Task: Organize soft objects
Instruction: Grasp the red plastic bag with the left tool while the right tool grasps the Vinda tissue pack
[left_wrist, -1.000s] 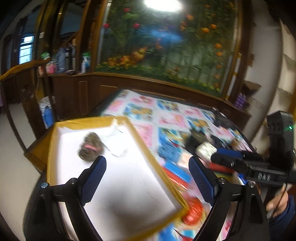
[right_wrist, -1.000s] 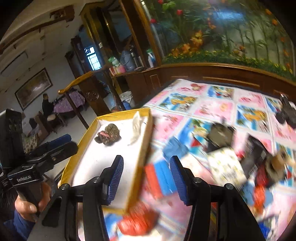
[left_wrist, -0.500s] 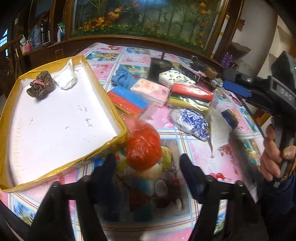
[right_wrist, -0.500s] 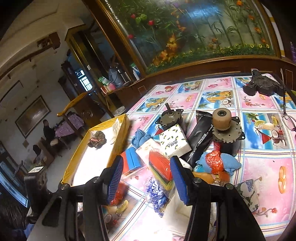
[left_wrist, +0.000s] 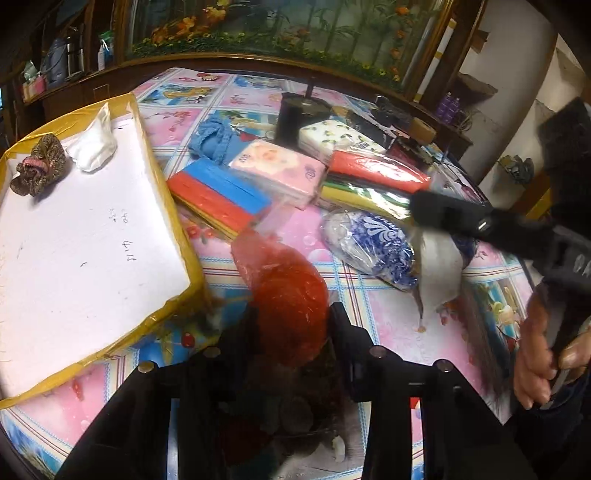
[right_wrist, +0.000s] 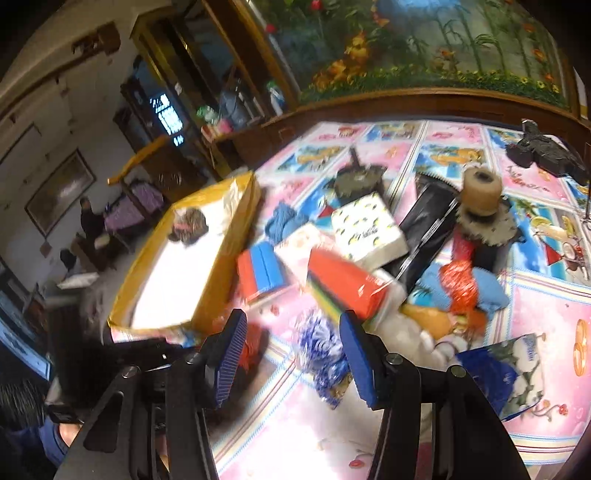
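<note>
My left gripper (left_wrist: 291, 314) has its fingers on both sides of a red soft object in a clear bag (left_wrist: 288, 291) on the table beside the tray; whether they press it I cannot tell. The yellow-rimmed white tray (left_wrist: 177, 236) holds a brown scrunchie (left_wrist: 38, 168) and a white soft wad (left_wrist: 92, 147). My right gripper (right_wrist: 291, 354) is open and empty above a blue-and-white patterned bag (right_wrist: 321, 343), which also shows in the left wrist view (left_wrist: 373, 243). The tray also shows in the right wrist view (right_wrist: 221, 243).
Tissue packs (left_wrist: 280, 171), a red-and-blue sponge pack (left_wrist: 221, 195), a coloured cloth pack (left_wrist: 369, 181), a blue cloth (left_wrist: 216, 142) and a black motor (left_wrist: 299, 118) crowd the table's middle. A roller on a gear (right_wrist: 482, 206) and a black pouch (right_wrist: 428, 229) lie further right.
My left gripper has swung down from over the tray to the red bagged object and narrowed around it. My right gripper has dropped toward the blue-and-white bag.
</note>
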